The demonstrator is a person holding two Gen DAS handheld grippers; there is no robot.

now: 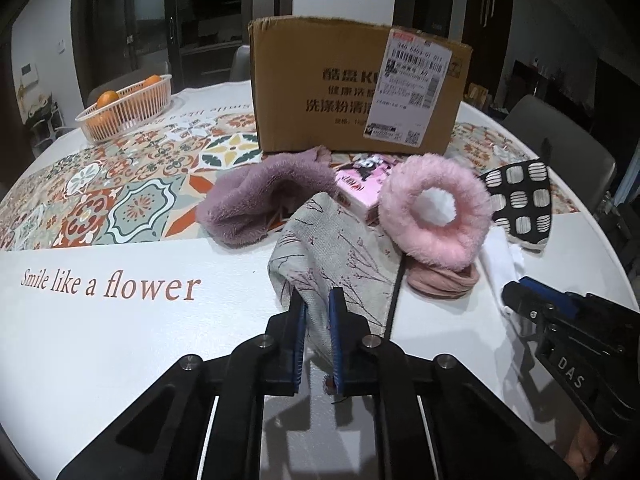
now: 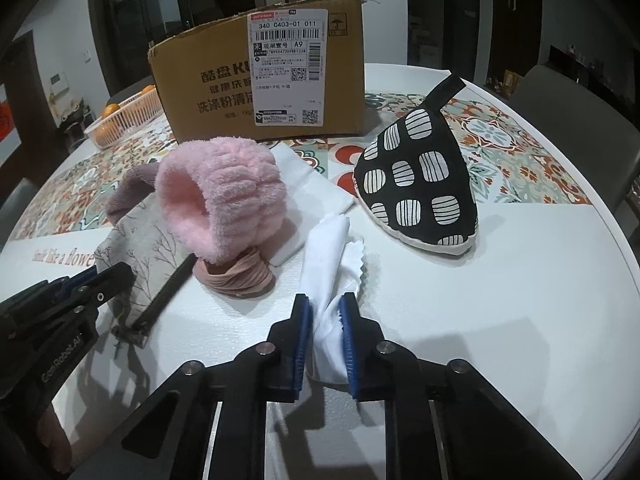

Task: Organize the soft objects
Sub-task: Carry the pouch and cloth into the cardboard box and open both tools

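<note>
Dim room, bright overhead light on the table (image 1: pixel 120 340), sharp focus, soft shadows, heavy fisheye bending at edges.

Right gripper (image 2: pixel 325 312) pinches a white cloth (image 2: pixel 326 248); pink fluffy band (image 2: pixel 224 200) ahead-left, patterned mitt (image 2: pixel 420 176) ahead-right.

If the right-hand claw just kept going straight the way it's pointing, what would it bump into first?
The right gripper is already shut on the white cloth, so it would push that along. Beyond it, probably the folded white sheet, then the cardboard box; depth is hard to judge through the fisheye.
</note>
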